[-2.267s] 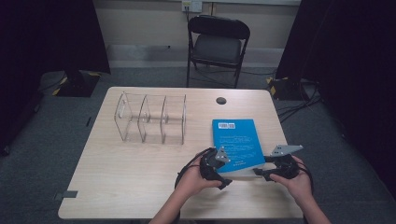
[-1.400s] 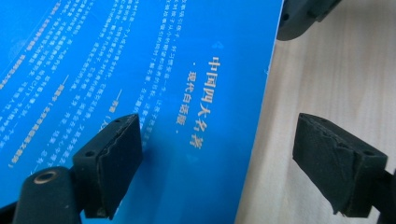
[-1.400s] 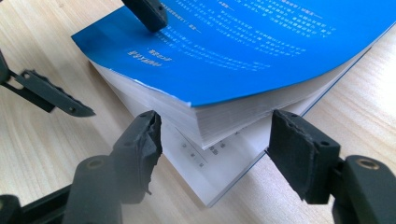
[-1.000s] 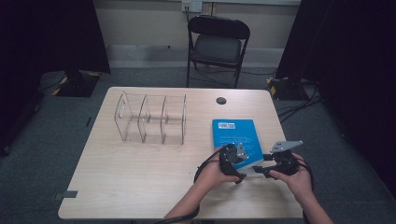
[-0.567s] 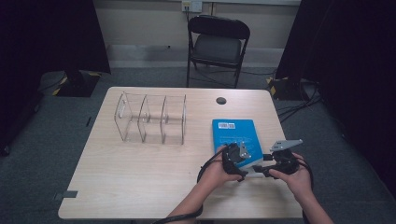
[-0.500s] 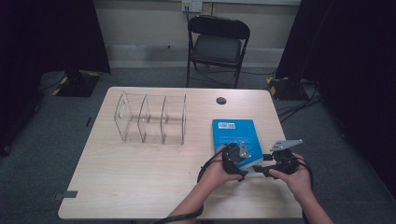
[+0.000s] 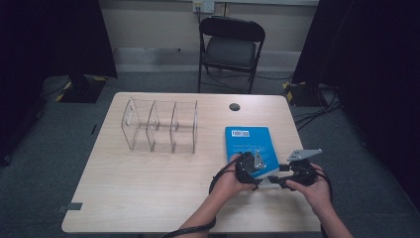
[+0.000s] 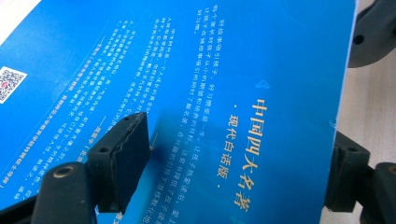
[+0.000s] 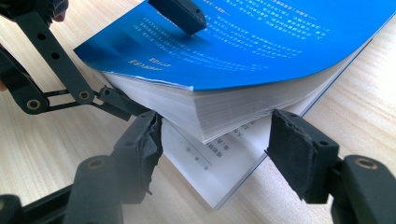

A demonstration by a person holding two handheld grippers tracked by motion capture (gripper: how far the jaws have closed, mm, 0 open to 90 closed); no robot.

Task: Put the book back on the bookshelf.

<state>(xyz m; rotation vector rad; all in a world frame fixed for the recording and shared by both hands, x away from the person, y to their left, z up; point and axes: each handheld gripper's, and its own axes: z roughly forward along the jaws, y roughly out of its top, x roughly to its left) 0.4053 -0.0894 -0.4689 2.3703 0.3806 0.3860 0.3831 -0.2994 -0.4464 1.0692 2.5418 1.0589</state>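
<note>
A thick blue book [image 7: 249, 143] lies on the right half of the wooden table [image 7: 148, 188]. My left gripper [image 7: 251, 169] is at its near edge. One jaw rests on the blue cover [image 8: 224, 70] and the other sits under the page block, shut on the book and lifting cover and pages off the bottom sheets [image 9: 219, 163]. My right gripper [image 7: 283, 180] stands just right of it, open. Its fingers [image 9: 301, 151] flank the raised corner of the book [image 9: 233, 56] without touching it. The left gripper [image 9: 144, 56] shows beyond that corner.
A clear acrylic organizer [image 7: 159, 126] with three compartments stands at the table's back left. A small black disc [image 7: 234, 106] lies near the far edge. Behind the table is a black folding chair [image 7: 230, 49]. Bare wood stretches across the near left.
My left gripper has moved right from the book's near-left corner onto its near edge and closed on the cover and pages, raising them. The right gripper has barely shifted.
</note>
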